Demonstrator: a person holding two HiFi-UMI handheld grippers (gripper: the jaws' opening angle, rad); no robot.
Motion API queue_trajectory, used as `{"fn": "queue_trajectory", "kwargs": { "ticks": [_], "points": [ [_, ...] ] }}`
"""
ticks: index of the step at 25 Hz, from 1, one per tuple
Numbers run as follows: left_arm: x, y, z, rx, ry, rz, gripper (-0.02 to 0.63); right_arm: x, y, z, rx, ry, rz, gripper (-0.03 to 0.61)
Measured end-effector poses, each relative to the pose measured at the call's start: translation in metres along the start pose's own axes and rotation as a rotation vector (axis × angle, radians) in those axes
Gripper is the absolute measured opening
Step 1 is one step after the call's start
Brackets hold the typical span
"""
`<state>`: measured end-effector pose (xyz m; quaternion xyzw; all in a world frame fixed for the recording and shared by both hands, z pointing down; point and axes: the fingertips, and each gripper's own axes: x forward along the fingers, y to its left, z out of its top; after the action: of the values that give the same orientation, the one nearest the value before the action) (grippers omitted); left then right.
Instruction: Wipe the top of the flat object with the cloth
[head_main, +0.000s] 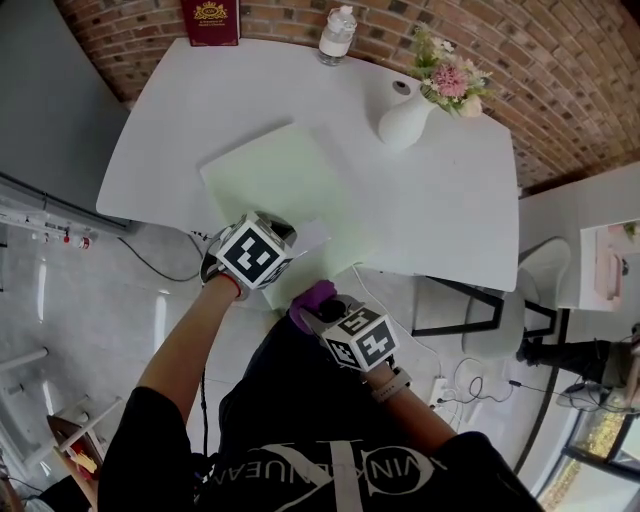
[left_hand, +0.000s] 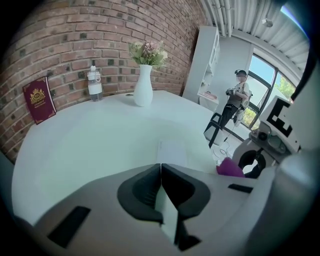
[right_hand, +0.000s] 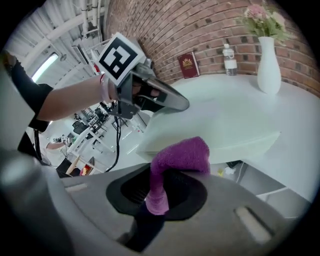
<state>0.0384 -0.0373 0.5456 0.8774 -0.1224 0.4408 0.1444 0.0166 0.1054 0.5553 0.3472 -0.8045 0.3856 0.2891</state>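
Observation:
A pale green flat board (head_main: 290, 170) lies on the white table (head_main: 450, 210), its near corner jutting past the table's front edge. My left gripper (head_main: 290, 240) sits over the board's near left part, shut on a thin white sheet (head_main: 312, 235) that sticks forward from its tips (left_hand: 161, 167) onto the board (left_hand: 115, 140). My right gripper (head_main: 325, 305) hangs just off the near edge, shut on a purple cloth (head_main: 315, 295). In the right gripper view the cloth (right_hand: 180, 157) folds up out of the jaws (right_hand: 160, 190) in front of the board (right_hand: 225, 125).
At the table's back stand a white vase with flowers (head_main: 405, 120), a water bottle (head_main: 338, 35) and a dark red book (head_main: 210, 20). A chair (head_main: 500, 320) is at the right below the table. A person (left_hand: 235, 100) stands by the window.

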Motion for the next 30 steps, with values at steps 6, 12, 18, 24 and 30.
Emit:
{"fn": "queue_trajectory", "kwargs": {
  "ticks": [6,12,18,24,30],
  "points": [
    [-0.001,0.002,0.002,-0.021,-0.016,0.012,0.014,0.016,0.032,0.001,-0.032,0.031,0.095,0.06],
    [-0.001,0.004,0.002,-0.021,-0.025,0.018,0.014,0.023,0.066,0.006,-0.054,0.035,0.259,0.06],
    [-0.001,0.002,-0.003,-0.084,-0.015,-0.051,0.014,-0.017,0.081,0.037,-0.023,-0.09,0.505,0.06],
    [-0.025,0.023,0.015,-0.151,-0.191,-0.012,0.014,-0.084,-0.014,0.092,-0.046,-0.253,0.29,0.06],
    [-0.036,0.069,0.03,-0.117,-0.221,0.218,0.014,-0.115,-0.138,0.176,-0.165,-0.397,-0.187,0.06]
  ]
}}
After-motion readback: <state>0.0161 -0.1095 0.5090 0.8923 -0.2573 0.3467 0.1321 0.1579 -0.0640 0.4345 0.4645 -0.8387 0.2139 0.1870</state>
